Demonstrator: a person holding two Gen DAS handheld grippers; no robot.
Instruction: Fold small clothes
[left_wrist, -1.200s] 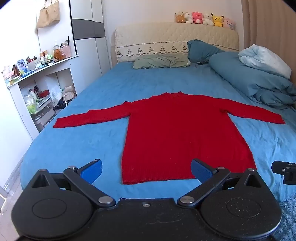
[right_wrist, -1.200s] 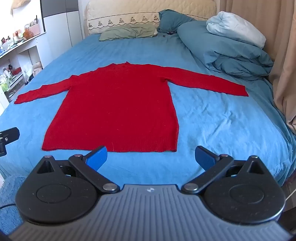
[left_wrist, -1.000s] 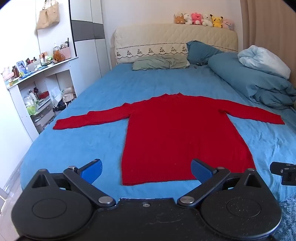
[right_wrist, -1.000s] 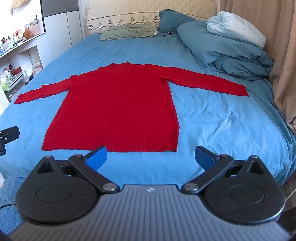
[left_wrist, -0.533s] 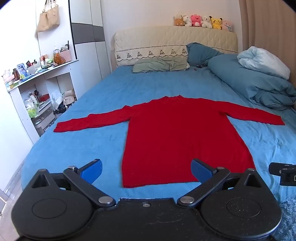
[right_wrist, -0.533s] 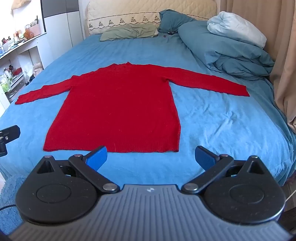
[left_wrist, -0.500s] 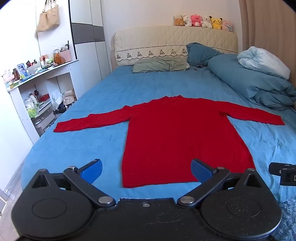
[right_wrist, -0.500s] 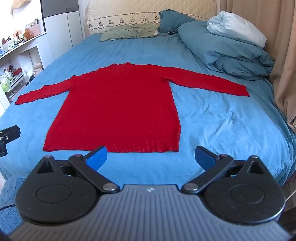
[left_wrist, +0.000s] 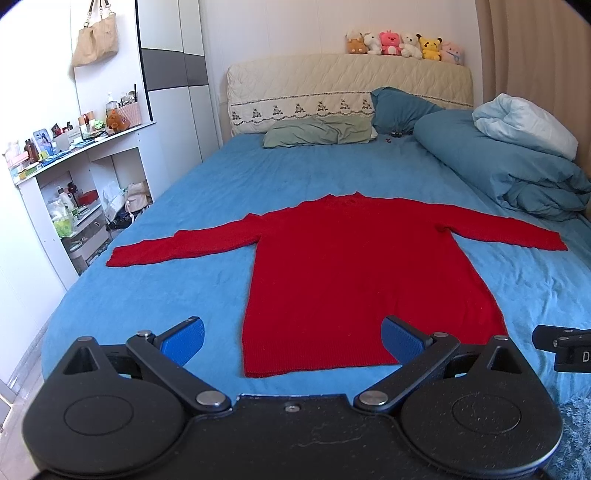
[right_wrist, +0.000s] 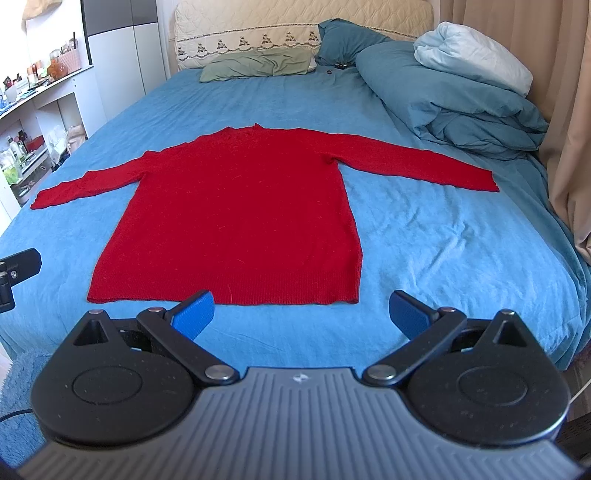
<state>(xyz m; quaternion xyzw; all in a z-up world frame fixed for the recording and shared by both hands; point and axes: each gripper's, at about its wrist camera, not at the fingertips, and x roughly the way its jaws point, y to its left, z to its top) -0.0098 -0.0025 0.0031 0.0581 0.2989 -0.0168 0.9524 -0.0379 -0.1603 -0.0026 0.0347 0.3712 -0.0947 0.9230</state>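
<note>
A red long-sleeved sweater (left_wrist: 354, 269) lies flat on the blue bed sheet (left_wrist: 177, 280), front up, both sleeves spread out sideways and the hem toward me. It also shows in the right wrist view (right_wrist: 240, 218). My left gripper (left_wrist: 291, 339) is open and empty, above the foot of the bed just short of the hem's left part. My right gripper (right_wrist: 301, 312) is open and empty, just short of the hem's right part. Each gripper's edge shows in the other's view.
A folded blue duvet (left_wrist: 509, 173) with a white blanket lies along the bed's right side. Pillows (left_wrist: 317, 131) and a headboard with plush toys (left_wrist: 402, 44) are at the far end. A white shelf unit (left_wrist: 70, 177) stands left of the bed, a curtain (right_wrist: 569, 110) right.
Both grippers have shifted slightly; the sweater sits a little lower in the left wrist view. The sweater itself has not moved and both grippers stay open.
</note>
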